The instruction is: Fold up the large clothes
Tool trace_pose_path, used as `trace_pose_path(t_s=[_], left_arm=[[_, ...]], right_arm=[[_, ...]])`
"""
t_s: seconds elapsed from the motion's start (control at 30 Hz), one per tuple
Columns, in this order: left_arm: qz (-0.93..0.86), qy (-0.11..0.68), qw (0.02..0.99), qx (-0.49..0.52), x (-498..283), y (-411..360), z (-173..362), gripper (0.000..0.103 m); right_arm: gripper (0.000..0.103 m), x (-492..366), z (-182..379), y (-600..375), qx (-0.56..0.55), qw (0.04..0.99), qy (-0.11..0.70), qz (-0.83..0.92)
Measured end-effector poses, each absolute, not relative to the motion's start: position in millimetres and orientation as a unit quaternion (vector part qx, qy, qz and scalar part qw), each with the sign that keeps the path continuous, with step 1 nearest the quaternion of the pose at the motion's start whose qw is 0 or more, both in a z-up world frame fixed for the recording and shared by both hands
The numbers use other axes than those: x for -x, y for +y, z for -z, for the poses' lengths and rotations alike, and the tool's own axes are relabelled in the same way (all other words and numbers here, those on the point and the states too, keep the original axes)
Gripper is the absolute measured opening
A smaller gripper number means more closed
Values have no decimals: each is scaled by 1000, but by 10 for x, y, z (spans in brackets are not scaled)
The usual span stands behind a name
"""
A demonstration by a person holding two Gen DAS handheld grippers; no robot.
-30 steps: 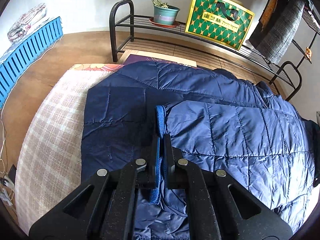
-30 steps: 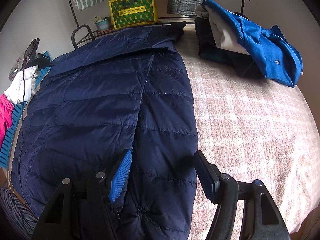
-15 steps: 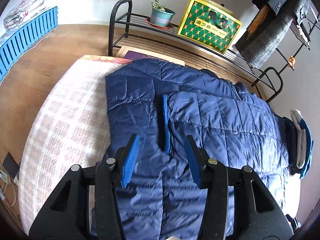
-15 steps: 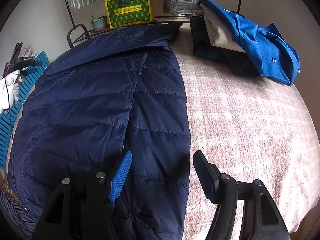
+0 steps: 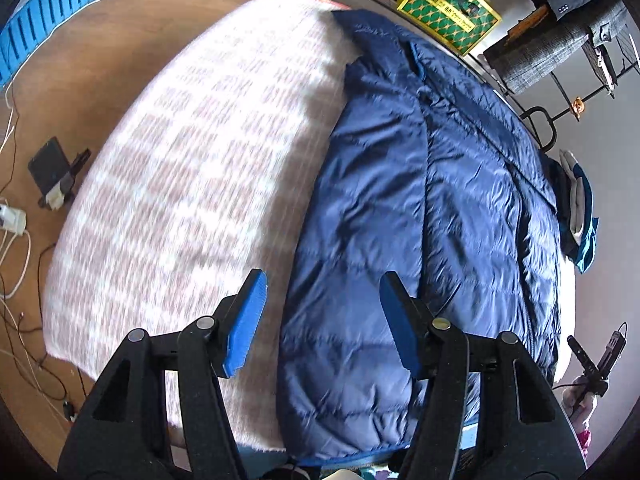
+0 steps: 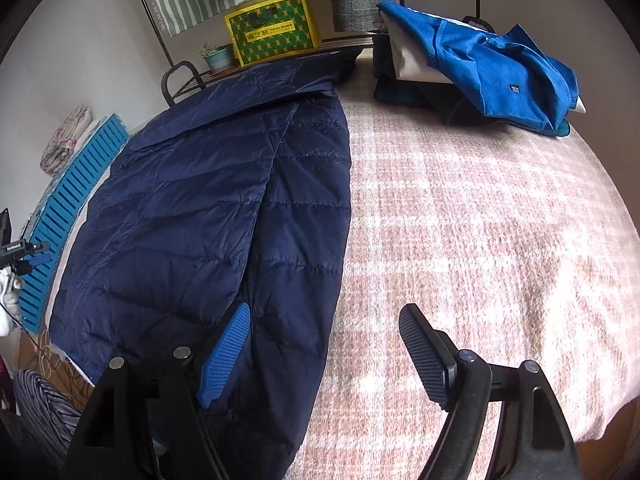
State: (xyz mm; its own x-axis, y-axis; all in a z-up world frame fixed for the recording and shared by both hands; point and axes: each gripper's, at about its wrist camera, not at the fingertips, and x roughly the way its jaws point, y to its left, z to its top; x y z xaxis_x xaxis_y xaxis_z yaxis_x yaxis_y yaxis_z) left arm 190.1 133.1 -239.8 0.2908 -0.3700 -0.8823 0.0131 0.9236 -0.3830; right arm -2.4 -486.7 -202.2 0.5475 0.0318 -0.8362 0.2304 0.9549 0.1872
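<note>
The navy quilted jacket [image 5: 432, 208] is laid lengthwise, sides folded in, on the checked blanket [image 6: 480, 216]. Nothing is held: the left gripper [image 5: 320, 320] and right gripper [image 6: 324, 356] are shown opening, empty. A hem grasp for the crosswise fold is judged next.

Your left gripper [image 5: 322, 300] hangs over the near edge of the navy jacket [image 5: 420, 208], jaws opening with nothing gripped; the jacket lies flat on the checked blanket [image 5: 192, 168].
</note>
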Motion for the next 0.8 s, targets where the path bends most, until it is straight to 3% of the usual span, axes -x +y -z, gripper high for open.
trace_pose_path(t_s=[0.3, 0.57, 0.77, 0.8], left_arm=[[122, 612, 756, 199, -1417, 1412, 2822, 60], [134, 604, 759, 202, -1372, 1385, 2830, 60], [155, 604, 755, 205, -1455, 1269, 2846, 39], [158, 605, 753, 204, -1474, 1244, 2855, 27]], right_arm=[[80, 236, 2229, -4693, -180, 850, 495, -4], [74, 256, 2436, -4775, -244, 827, 507, -17], [65, 207, 2469, -4833, -301, 815, 493, -42], [63, 187, 2481, -4831, -305, 814, 493, -44]])
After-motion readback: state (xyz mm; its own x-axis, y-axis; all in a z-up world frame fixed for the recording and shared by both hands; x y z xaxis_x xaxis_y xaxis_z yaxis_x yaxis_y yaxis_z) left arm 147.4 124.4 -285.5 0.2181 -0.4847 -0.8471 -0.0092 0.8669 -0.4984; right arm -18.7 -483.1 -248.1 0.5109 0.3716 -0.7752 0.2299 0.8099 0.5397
